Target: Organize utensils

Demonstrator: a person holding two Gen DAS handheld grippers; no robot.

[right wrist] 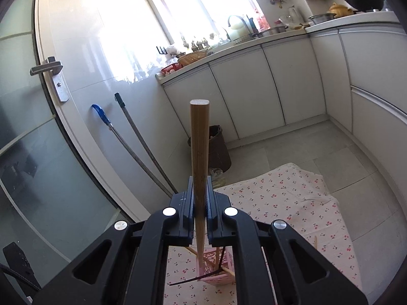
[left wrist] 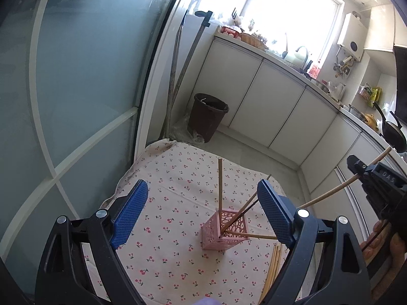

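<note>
While my left tool (left wrist: 202,214) hangs with its pads apart over the cherry-print cloth (left wrist: 162,254), the pink holder (left wrist: 225,230) sits just below it. In the right wrist view, my right tool (right wrist: 201,209) is clamped on a chopstick (right wrist: 200,147), its tip entering the holder directly beneath; only the left view shows the spare chopsticks (left wrist: 273,267) lying beside the holder.

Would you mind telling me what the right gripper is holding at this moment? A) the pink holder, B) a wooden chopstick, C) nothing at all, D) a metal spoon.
B: in the right wrist view the right gripper has its jaws closed on a wooden chopstick, whose lower end points down toward the pink holder on the cherry-print cloth.
</note>
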